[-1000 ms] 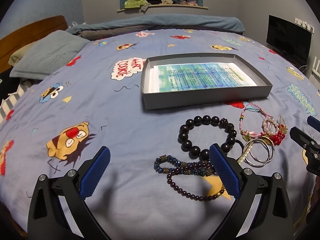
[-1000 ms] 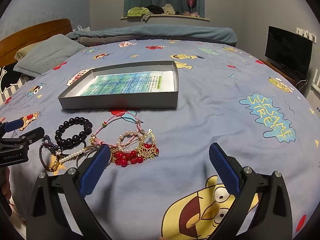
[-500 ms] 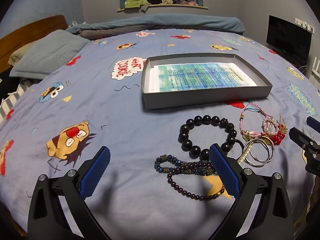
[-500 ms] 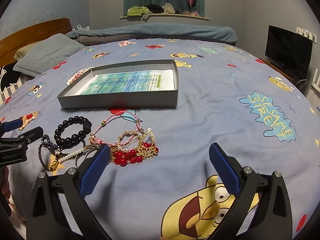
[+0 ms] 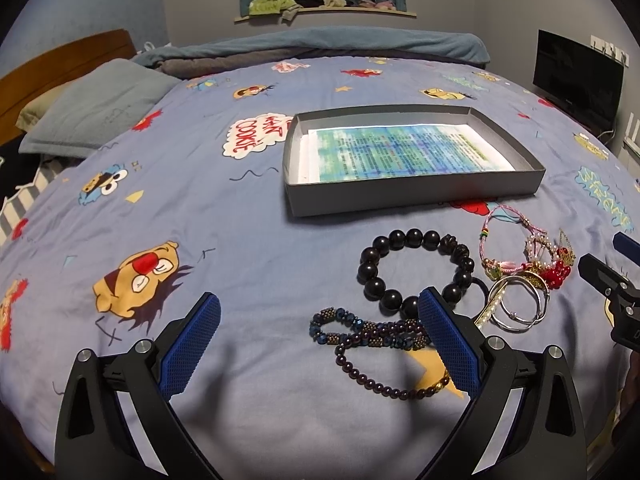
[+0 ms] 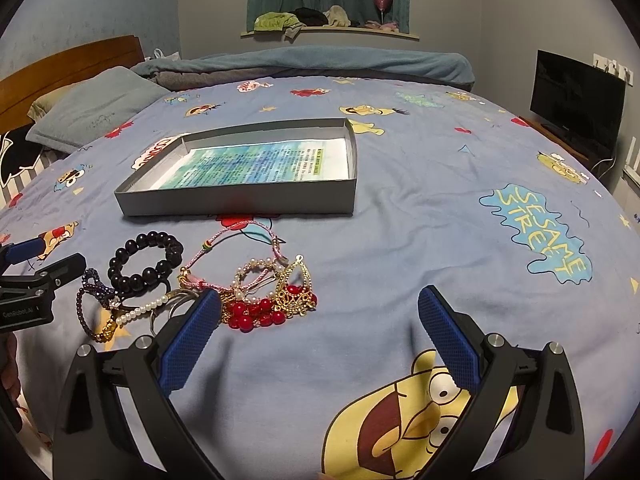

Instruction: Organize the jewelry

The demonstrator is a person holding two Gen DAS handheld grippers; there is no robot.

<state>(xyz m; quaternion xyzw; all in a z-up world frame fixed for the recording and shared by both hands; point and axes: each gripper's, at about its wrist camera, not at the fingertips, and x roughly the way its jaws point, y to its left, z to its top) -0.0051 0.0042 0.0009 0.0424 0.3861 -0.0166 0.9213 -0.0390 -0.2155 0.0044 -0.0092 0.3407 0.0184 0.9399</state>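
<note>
A pile of jewelry lies on the bed in front of a shallow grey box [image 5: 400, 196] lined with printed paper. It has a black bead bracelet [image 5: 416, 272], a dark purple bead strand [image 5: 372, 340], silver bangles [image 5: 520, 304], a pink cord bracelet [image 5: 504, 240] and red-and-gold earrings [image 6: 280, 304]. The box [image 6: 240, 202] and black bracelet [image 6: 146, 264] show in the right wrist view too. My left gripper [image 5: 320, 340] is open and empty, just left of the purple strand. My right gripper [image 6: 320, 340] is open and empty, just right of the earrings.
The bed has a blue cartoon-print sheet [image 5: 200, 208]. A grey pillow [image 5: 100, 108] and wooden headboard [image 5: 64, 60] are at the left. A folded blanket [image 5: 320, 44] lies at the far end. A black TV [image 5: 576, 80] stands at the right.
The right gripper has drifted slightly, so the jewelry sits a little lower and nearer in its view. The left gripper has hardly moved.
</note>
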